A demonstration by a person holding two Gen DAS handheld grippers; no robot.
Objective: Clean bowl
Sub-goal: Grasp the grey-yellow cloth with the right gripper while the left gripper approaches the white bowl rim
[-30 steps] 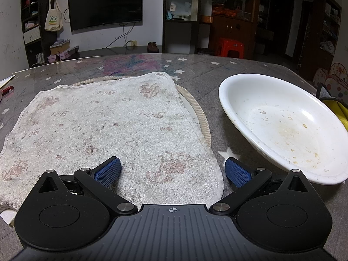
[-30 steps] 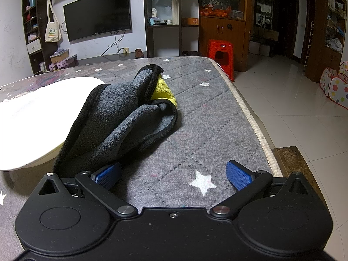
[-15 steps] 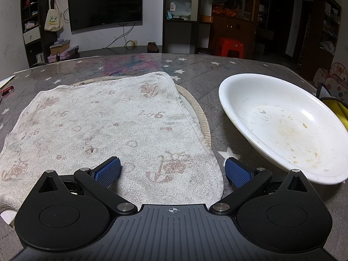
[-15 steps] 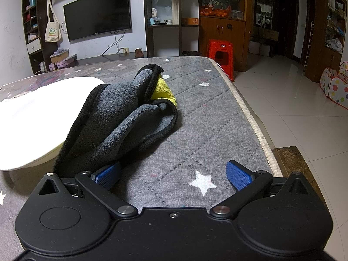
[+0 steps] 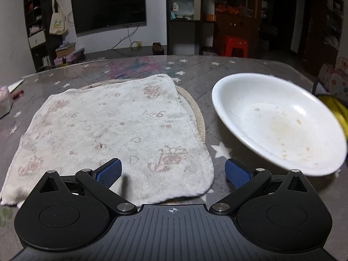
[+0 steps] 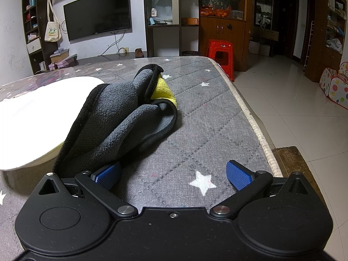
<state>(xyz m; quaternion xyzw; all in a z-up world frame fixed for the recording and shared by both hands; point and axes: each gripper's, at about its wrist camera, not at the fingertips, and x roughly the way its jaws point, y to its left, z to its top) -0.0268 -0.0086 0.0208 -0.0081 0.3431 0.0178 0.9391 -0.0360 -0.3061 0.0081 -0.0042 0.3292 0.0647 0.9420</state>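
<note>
bowl (image 5: 280, 119) soiled, on table right of white towel (image 5: 113, 130) | left gripper (image 5: 173, 171) and right gripper (image 6: 173, 174) both spread, empty | right should pinch the grey cloth (image 6: 117, 117) by a thick fold before wiping

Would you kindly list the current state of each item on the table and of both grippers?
White bowl: dirty, crumbs and a stain inside, tilted, not gripped.
White towel: spread flat, faintly stained.
Grey and yellow cloth: crumpled in a heap beside the bowl, not gripped.
Left gripper: open, above the towel's near edge, holding nothing.
Right gripper: open, holding nothing.
</note>
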